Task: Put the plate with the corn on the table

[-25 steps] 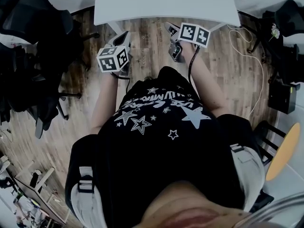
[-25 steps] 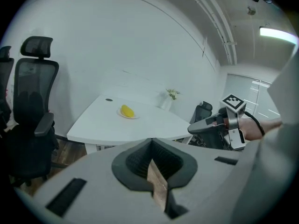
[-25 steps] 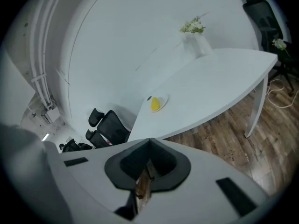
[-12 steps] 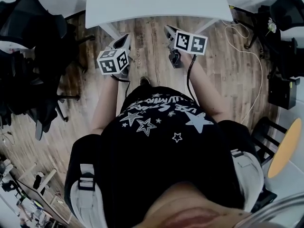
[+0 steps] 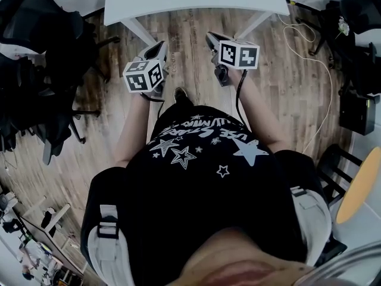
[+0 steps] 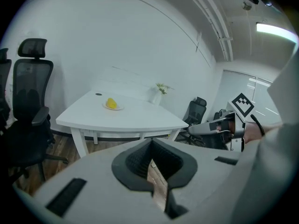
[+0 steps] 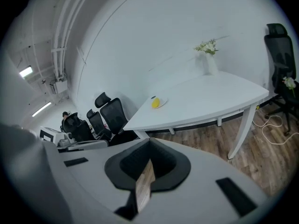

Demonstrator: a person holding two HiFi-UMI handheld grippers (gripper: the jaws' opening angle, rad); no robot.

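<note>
Status: looks basically done.

- Plate with the corn is flat on the white table, on the far part of the top, well in from the near edge. The right gripper view agrees: the plate is well apart from the vase at the other end.
- Left gripper: jaws together and nothing between them, only a sliver of wood floor showing through the seam.
- Right gripper: same, closed and empty.
- In the head view both grippers are out in front of the person, over bare floor short of the table edge, neither touching the table.
- Plate is well out of reach of either tool from here.

My read: the placement is complete and nothing is left to carry. The remaining check is that the plate sits stable. It looks level, with the corn roughly centred on it. I can't tell finer detail at this range.
</note>
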